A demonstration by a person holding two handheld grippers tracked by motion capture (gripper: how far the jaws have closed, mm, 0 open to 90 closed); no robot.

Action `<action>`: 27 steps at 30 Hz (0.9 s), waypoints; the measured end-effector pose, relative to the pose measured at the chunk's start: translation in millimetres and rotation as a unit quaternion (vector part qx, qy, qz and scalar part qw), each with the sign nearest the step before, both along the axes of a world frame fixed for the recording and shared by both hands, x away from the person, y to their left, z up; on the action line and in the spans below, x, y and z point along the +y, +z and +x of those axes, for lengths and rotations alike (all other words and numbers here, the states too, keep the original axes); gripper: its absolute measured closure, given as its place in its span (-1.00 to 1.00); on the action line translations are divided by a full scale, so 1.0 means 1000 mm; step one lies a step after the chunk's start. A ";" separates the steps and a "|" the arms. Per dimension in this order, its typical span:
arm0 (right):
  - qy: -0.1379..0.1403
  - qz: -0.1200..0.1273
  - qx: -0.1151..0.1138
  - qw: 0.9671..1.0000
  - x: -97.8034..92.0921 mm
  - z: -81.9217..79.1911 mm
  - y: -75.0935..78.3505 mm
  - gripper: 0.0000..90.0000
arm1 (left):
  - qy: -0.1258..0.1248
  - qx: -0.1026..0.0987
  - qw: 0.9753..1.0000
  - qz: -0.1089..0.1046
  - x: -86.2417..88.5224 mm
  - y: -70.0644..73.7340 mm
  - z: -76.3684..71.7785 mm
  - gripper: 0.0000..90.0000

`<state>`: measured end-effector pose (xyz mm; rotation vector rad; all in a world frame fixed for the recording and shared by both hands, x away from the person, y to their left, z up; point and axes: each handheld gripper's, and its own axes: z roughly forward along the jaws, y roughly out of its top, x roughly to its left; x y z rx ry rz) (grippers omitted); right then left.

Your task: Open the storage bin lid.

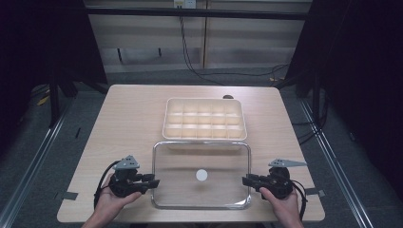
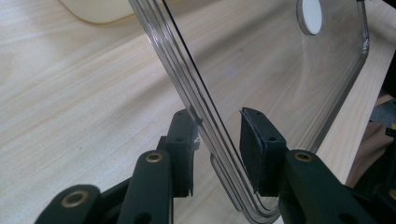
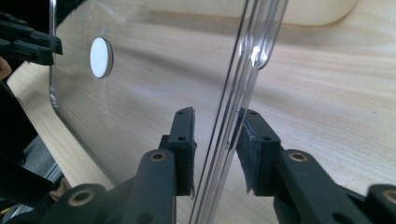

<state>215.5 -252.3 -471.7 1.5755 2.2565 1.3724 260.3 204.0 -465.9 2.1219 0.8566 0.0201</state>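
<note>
On the tabletop (image 1: 128, 118), I've got L gripper (image 1: 155, 183) and R gripper (image 1: 244, 180) part-open, jaws astride the clear lid's (image 1: 180, 161) side rims, not clamped; compartment box (image 1: 204, 118) sits behind.

Glossy clear plastic lid (image 1: 201, 175) on a matt pale wood-grain table (image 1: 128, 123); smooth cream plastic compartment tray (image 1: 204, 118) behind.

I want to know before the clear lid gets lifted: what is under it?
Through the clear lid, bare wooden table shows. A white disc sits at the lid's middle; whether above or below the panel is unclear. What the disc covers is hidden.
</note>
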 end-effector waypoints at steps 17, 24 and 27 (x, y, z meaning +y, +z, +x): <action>-0.008 -0.027 0.025 0.999 0.002 0.008 -0.012 0.28 | -0.007 0.013 1.000 0.021 -0.009 -0.010 0.001 0.32; -0.008 -0.036 0.039 0.999 0.004 0.010 -0.016 0.21 | 0.000 0.020 0.999 0.031 -0.011 -0.014 0.005 0.30; -0.010 -0.034 0.045 0.998 0.004 0.012 -0.018 0.20 | -0.004 0.022 0.999 0.031 -0.011 -0.015 0.006 0.30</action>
